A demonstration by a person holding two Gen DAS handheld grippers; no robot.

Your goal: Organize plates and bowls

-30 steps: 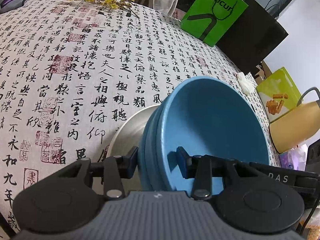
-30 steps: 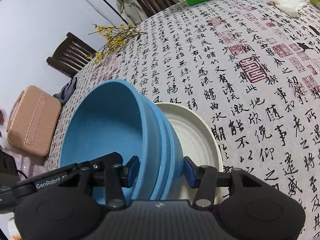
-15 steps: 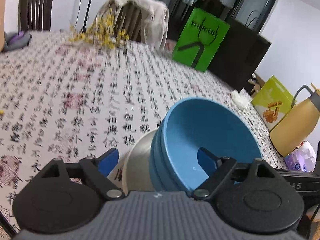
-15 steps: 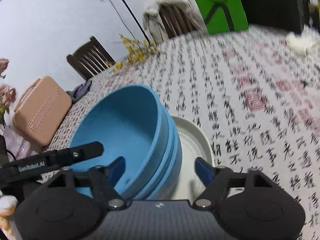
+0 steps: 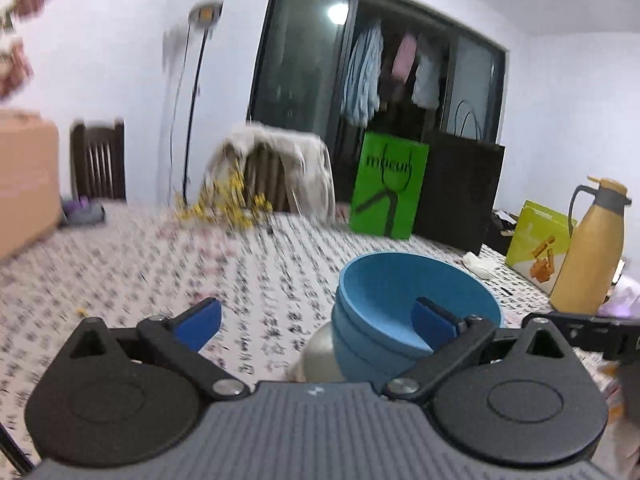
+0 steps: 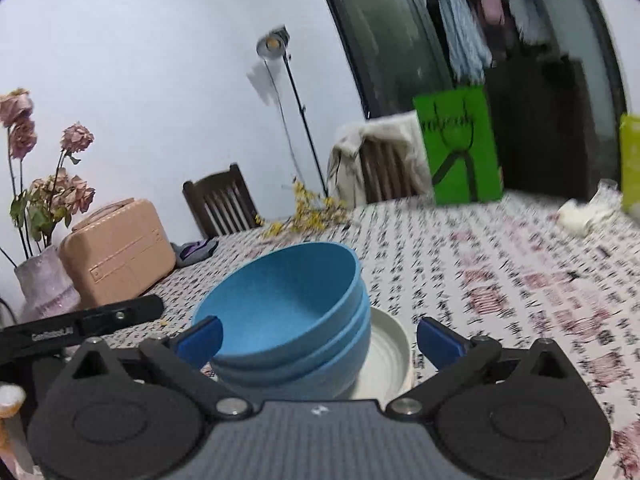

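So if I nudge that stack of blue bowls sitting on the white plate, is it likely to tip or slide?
The blue bowls look rigid and nested three deep, so they would probably move as one. The stack sits off-centre on the white plate and seems to lean, so a sideways push may well rock it. The plate's smooth inside could let the bowls slide rather than topple.

We see the tablecloth (image 5: 120, 264) smeared by motion blur, its printed characters unreadable, and the yellow flowers (image 5: 228, 204) blurred too. The white plate (image 6: 390, 354) is mostly hidden behind the stacked blue bowls (image 6: 292, 320) and the gripper body. At far right, a yellow-green box (image 6: 631, 160) is cut off by the frame's edge.
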